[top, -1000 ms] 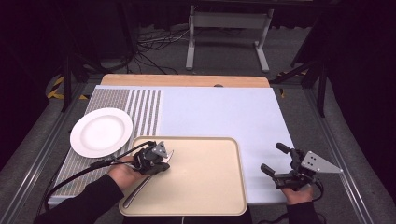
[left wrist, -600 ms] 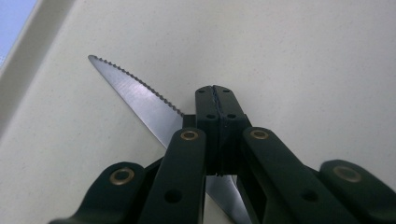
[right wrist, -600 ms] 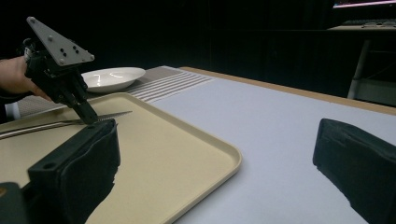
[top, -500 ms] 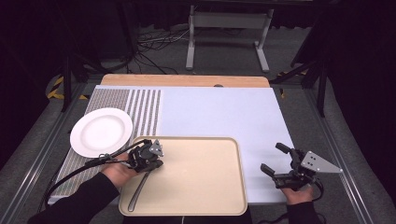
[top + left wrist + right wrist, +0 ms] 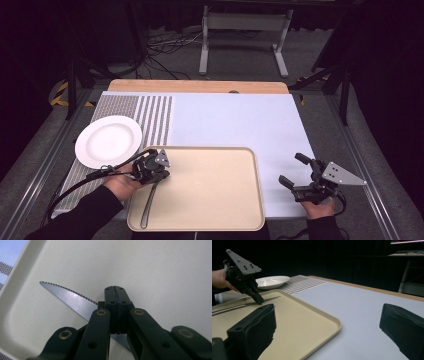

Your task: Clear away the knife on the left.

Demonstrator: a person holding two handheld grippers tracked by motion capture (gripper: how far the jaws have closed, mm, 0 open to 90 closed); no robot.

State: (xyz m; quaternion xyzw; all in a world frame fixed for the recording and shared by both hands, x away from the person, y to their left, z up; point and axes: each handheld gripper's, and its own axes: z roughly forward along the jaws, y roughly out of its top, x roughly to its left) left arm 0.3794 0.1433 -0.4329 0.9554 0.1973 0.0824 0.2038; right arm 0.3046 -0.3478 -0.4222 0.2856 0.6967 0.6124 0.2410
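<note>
A table knife (image 5: 148, 205) lies on the beige tray (image 5: 215, 200), its serrated blade (image 5: 67, 296) toward the tray's far left corner and its dark handle toward the near edge. My left gripper (image 5: 155, 176) points down at the blade's base, jaws closed together (image 5: 115, 290) with the blade running under them. In the right gripper view it (image 5: 258, 300) touches the knife (image 5: 237, 306) on the tray (image 5: 299, 322). My right gripper (image 5: 292, 169) rests right of the tray on the pale mat. Its jaws (image 5: 327, 312) are open, with nothing between them.
A white plate (image 5: 108, 141) sits on the striped placemat (image 5: 150, 112) left of the tray; the same plate (image 5: 272, 281) shows beyond the left gripper. The pale blue mat (image 5: 235, 120) covers the table's middle and right. A metal stand (image 5: 245, 35) and cables lie beyond the far edge.
My left gripper has shifted a little left across the tray's far left corner, and the knife's blade end went with it, so the knife now lies nearer straight front to back. The right gripper kept still.
</note>
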